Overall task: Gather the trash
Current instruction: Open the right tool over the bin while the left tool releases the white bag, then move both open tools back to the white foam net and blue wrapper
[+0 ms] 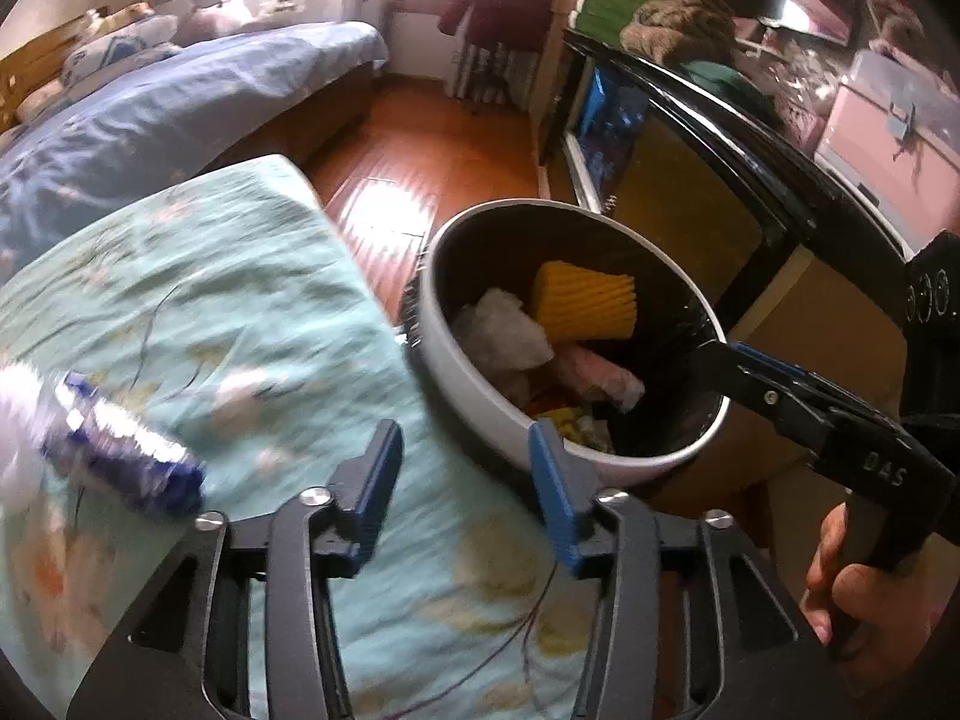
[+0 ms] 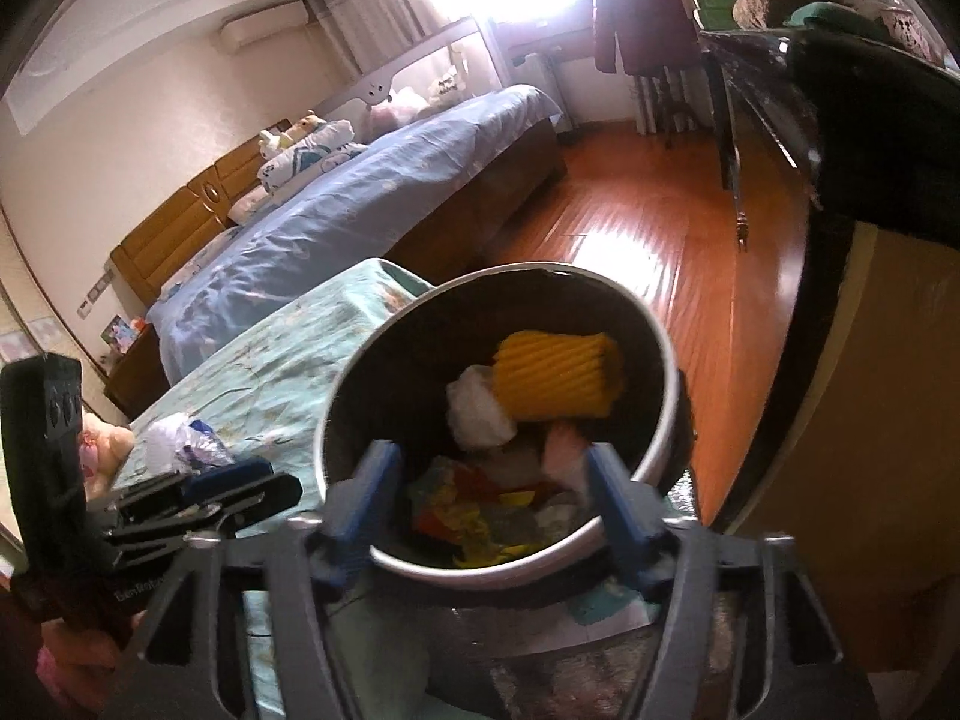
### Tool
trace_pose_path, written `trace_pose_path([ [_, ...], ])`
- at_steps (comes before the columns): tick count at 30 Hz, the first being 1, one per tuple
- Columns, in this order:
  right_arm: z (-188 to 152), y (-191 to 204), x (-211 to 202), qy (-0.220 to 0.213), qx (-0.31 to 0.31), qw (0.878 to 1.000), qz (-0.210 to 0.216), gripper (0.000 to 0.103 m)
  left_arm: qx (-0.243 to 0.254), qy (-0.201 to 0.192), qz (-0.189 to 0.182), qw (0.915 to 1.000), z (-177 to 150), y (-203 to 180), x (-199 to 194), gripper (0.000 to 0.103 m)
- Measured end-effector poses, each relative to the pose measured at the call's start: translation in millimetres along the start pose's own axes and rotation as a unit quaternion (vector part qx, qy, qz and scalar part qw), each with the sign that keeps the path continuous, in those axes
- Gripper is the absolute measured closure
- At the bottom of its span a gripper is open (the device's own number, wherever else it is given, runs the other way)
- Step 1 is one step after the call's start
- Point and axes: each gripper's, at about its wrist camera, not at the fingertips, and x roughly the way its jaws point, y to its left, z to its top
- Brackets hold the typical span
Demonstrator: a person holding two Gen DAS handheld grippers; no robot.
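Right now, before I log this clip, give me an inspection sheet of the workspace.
Surface: teal floral bedspread, wrinkled.
Job's things: white trash bin beside the bed, holding a yellow ribbed piece, white crumpled paper and mixed scraps.
Clutter: blue-and-silver wrapper lying on the bedspread, blurred.
Grippers: left gripper open, empty, over the bedspread edge; right gripper open, empty, over the bin.
Cables: nothing seen.
Surroundings: blue bed, wooden floor, dark cabinet.
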Motion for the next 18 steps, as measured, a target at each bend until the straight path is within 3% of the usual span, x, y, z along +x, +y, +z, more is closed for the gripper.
trace_pose_path([
  [5, -6.2, 21.7, -2.1, -0.002, -0.02, 1.0, 0.015, 0.017, -0.031, -0.018, 0.011, 0.9993, -22.1, 26.2, -23.0, 0.046],
  [18, -27.9, 88.1, 1.6, 0.004, -0.081, 0.995, 0.063, 0.013, -0.118, -0.053, 0.07, 0.9891, -66.6, 102.0, -81.3, 0.041],
])
